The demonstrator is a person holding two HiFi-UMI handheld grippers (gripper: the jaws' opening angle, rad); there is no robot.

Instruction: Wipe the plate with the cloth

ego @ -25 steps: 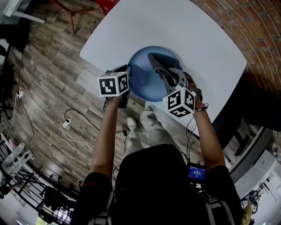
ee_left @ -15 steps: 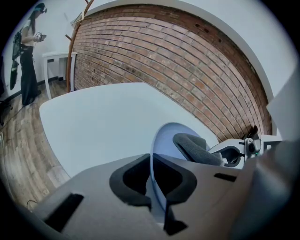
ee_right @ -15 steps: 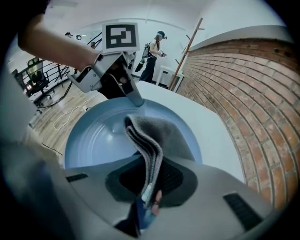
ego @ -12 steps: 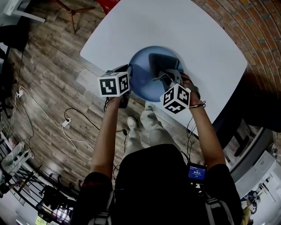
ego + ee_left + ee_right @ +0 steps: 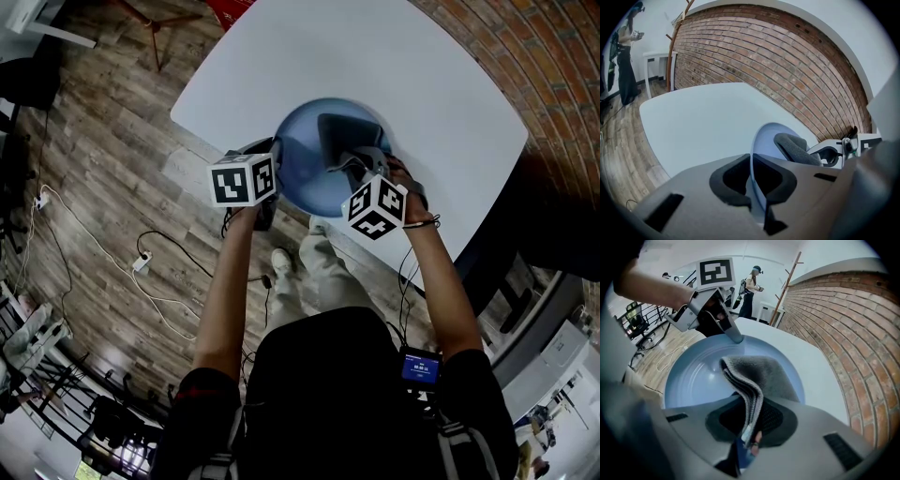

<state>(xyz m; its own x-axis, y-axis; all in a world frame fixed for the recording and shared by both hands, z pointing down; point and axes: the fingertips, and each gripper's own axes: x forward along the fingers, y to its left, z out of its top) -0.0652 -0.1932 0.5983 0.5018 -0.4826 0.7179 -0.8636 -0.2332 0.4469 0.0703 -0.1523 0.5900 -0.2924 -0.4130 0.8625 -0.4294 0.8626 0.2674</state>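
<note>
A blue plate (image 5: 309, 155) is held tilted above the near edge of the white table (image 5: 375, 66). My left gripper (image 5: 267, 178) is shut on the plate's left rim; in the left gripper view the plate (image 5: 764, 145) runs edge-on between the jaws of that gripper (image 5: 753, 180). My right gripper (image 5: 361, 169) is shut on a folded grey cloth (image 5: 342, 136) that lies against the plate's face. In the right gripper view the cloth (image 5: 757, 376) hangs out of the right gripper (image 5: 750, 423) over the plate (image 5: 693, 376), with the left gripper (image 5: 733, 336) at the far rim.
The white table stands against a brick wall (image 5: 525, 66). Wooden floor with cables (image 5: 112, 262) lies left of and below the plate. A white side table and a coat stand (image 5: 785, 282) are at the far wall, with a person (image 5: 751, 284) standing there.
My right gripper has moved slightly up and left across the plate's face with the cloth. The left gripper and the plate have stayed where they were.
</note>
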